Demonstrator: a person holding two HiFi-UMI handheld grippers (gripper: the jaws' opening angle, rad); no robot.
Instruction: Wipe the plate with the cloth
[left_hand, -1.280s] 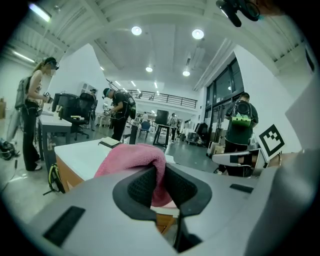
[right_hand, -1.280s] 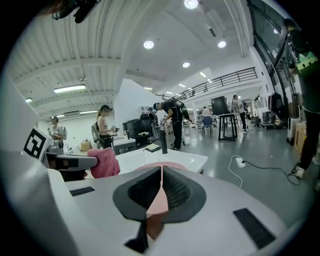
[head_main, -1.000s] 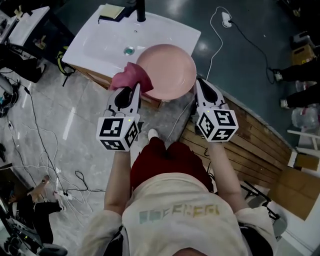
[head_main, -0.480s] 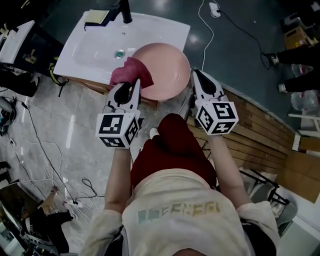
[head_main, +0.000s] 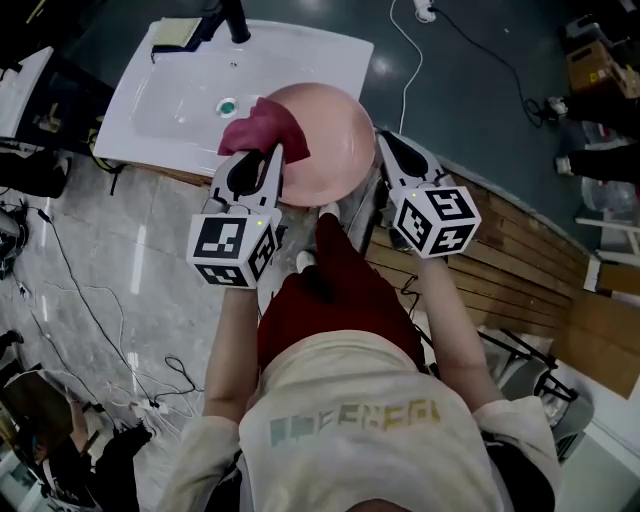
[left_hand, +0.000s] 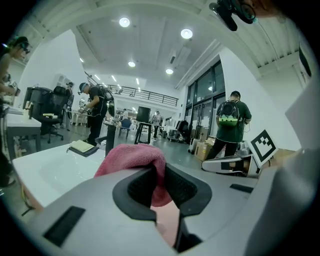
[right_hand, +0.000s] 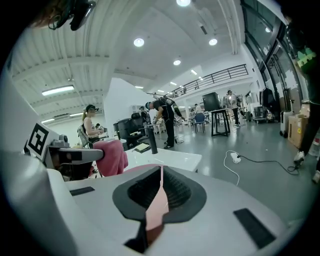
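Note:
A pink plate (head_main: 325, 140) is held in the air over the near edge of a white sink. My right gripper (head_main: 385, 148) is shut on the plate's right rim; in the right gripper view the thin pink plate edge (right_hand: 159, 200) runs between the jaws. My left gripper (head_main: 268, 160) is shut on a crumpled red cloth (head_main: 262, 125), which lies against the plate's left part. In the left gripper view the red cloth (left_hand: 135, 160) bulges above the jaws, with the pink plate (left_hand: 167, 225) below it.
The white sink (head_main: 190, 80) has a drain (head_main: 228, 105), a dark tap (head_main: 236, 20) and a yellow sponge (head_main: 172, 32) at its back. Cables cross the tiled floor at left (head_main: 70, 260). A wooden platform (head_main: 520, 260) lies at right. People stand in the room beyond.
Both grippers, the plate and the cloth have shifted slightly up and left in the head view, further over the sink's near edge. Both grips are unchanged.

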